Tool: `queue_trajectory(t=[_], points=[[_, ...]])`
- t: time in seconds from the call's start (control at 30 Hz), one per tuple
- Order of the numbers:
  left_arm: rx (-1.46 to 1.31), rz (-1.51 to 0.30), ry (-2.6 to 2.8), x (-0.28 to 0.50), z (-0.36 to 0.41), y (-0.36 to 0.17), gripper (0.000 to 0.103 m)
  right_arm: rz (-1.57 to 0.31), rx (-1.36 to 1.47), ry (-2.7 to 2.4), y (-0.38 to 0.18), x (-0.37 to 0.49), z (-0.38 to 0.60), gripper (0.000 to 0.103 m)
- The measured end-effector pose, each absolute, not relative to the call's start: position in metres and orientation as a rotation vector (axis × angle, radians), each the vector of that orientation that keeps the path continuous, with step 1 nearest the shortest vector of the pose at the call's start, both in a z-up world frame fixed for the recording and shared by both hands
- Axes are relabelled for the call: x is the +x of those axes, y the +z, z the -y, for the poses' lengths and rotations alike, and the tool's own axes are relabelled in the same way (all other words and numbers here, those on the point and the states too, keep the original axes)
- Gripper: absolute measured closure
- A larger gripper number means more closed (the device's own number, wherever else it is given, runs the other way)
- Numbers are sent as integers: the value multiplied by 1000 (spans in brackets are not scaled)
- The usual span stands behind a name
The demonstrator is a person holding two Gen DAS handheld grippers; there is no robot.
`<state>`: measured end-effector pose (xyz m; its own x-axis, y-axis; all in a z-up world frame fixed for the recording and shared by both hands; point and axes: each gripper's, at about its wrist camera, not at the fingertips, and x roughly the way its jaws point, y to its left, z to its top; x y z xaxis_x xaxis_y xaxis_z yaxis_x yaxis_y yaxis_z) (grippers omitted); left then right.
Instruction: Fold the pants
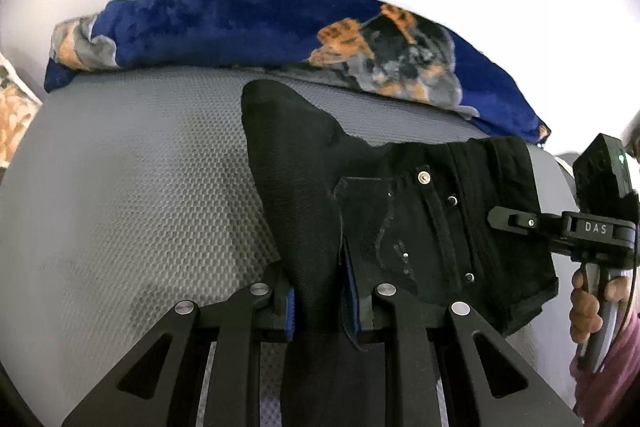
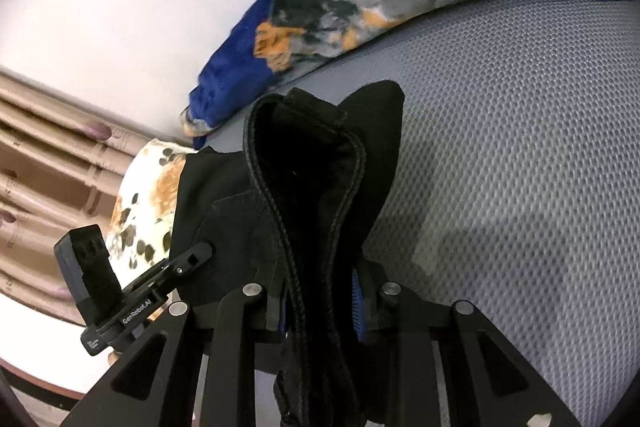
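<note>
While the black pants (image 1: 420, 211) hung bunched above the grey mesh bed surface (image 1: 132, 195), the left tongs (image 1: 320, 303) were clamped on a fold of the fabric, and the right tongs (image 2: 320, 303) were clamped on the seamed waistband. A blue printed blanket (image 1: 240, 27) lay along the far edge, against the wall.

Open grey mesh surface (image 1: 120, 195) to my left gives me plenty of room to sweep. Ahead, the blue blanket (image 1: 248, 23) piles along the far edge, blocking that way. The black pants (image 1: 440, 211) bunch up between both tools, so the middle's crowded. On my right side, the mesh (image 2: 520, 155) is free; the spotted cushion (image 2: 148, 203) sits beyond the pants.
</note>
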<state>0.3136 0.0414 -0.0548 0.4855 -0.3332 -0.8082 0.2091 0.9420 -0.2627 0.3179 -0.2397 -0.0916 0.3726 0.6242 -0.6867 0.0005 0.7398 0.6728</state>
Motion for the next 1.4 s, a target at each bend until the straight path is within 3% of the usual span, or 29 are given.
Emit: queue_trajectory(t=[0.1, 0.27, 0.4, 0.9, 1.4], points=[[-135, -1049, -297, 322, -45, -76, 80, -1157, 607, 378, -106, 323, 241, 79], [-152, -1054, -254, 315, -52, -98, 59, -1161, 481, 301, -115, 318, 238, 60], [-100, -1031, -231, 301, -48, -101, 51, -1161, 385, 260, -112, 305, 232, 57], [58, -915, -54, 217, -41, -54, 50, -1070, 244, 139, -68, 237, 216, 55], [39, -833, 44, 110, -44, -9, 49, -892, 84, 105, -12, 137, 159, 32]])
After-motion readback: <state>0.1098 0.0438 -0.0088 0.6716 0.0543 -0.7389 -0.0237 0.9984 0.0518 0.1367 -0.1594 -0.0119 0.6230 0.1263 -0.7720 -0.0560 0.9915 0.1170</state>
